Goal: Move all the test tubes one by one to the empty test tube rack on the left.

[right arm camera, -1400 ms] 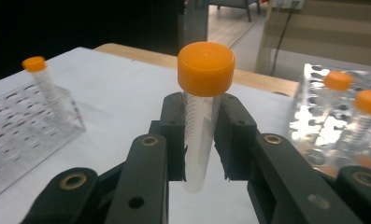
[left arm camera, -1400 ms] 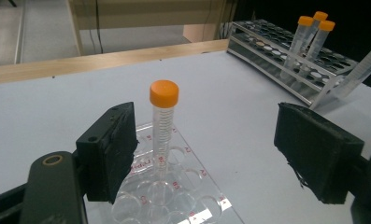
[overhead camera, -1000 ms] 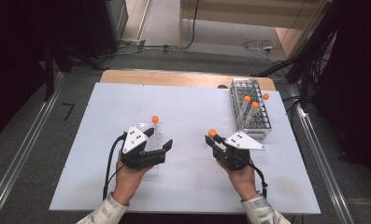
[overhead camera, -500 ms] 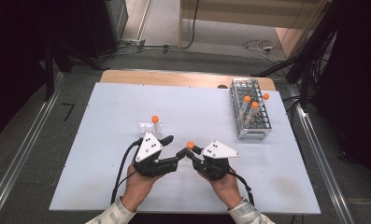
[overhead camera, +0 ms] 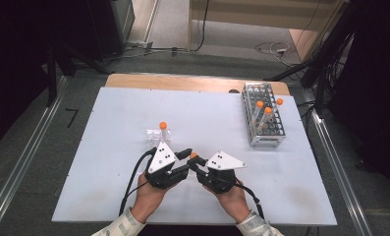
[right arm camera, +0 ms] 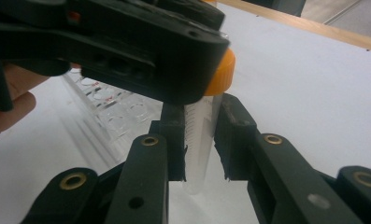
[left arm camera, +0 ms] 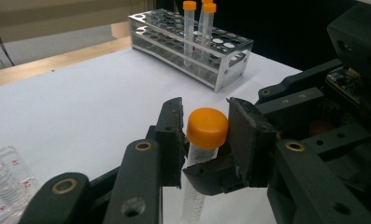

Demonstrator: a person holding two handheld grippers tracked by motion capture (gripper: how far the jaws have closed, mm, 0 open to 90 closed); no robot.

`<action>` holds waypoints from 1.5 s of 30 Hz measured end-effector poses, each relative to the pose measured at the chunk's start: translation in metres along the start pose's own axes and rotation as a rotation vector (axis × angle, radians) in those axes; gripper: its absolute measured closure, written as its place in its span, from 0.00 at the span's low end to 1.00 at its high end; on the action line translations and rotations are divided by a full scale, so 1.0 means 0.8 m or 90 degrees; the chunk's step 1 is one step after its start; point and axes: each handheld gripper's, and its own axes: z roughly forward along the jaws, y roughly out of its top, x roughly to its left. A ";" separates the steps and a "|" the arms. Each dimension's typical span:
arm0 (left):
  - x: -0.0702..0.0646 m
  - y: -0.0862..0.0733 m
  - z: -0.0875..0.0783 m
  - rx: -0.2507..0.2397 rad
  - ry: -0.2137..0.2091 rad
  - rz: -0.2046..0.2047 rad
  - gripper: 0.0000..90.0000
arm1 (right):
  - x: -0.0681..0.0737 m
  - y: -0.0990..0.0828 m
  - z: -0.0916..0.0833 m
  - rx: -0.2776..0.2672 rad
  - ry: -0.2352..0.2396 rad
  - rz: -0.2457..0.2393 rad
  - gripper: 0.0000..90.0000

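A clear graduated tube with an orange cap [overhead camera: 193, 156] is held upright just above the white table, near its front middle. My right gripper [overhead camera: 196, 166] is shut on the tube's body [right arm camera: 199, 140]. My left gripper [overhead camera: 186, 158] comes in from the left, and its jaws have just been closing on the orange cap [left arm camera: 207, 127]. Its pads [left arm camera: 171, 135] now press both sides of the cap. In the right gripper view the left gripper's black body covers most of the cap.
A metal rack [overhead camera: 264, 129] with three orange-capped tubes [overhead camera: 267, 110] stands at the back right. A clear plastic tray [overhead camera: 154, 137] with one upright capped tube [overhead camera: 162, 126] sits just behind my left gripper. The white table [overhead camera: 109, 123] ends at a wooden strip behind.
Both hands have come together at the front middle of the table. The left jaws, wide open a second ago, have closed on the cap of the tube that the right gripper holds.
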 end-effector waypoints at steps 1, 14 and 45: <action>-0.001 0.000 0.000 0.000 -0.001 0.000 0.75 | 0.001 0.000 0.000 0.000 0.001 -0.001 0.80; -0.001 -0.002 0.003 0.006 -0.004 0.003 0.74 | 0.003 0.001 -0.001 -0.002 0.008 0.005 0.80; 0.042 0.043 -0.033 -0.068 0.042 -0.050 0.77 | -0.007 0.000 0.001 0.029 0.015 0.022 0.33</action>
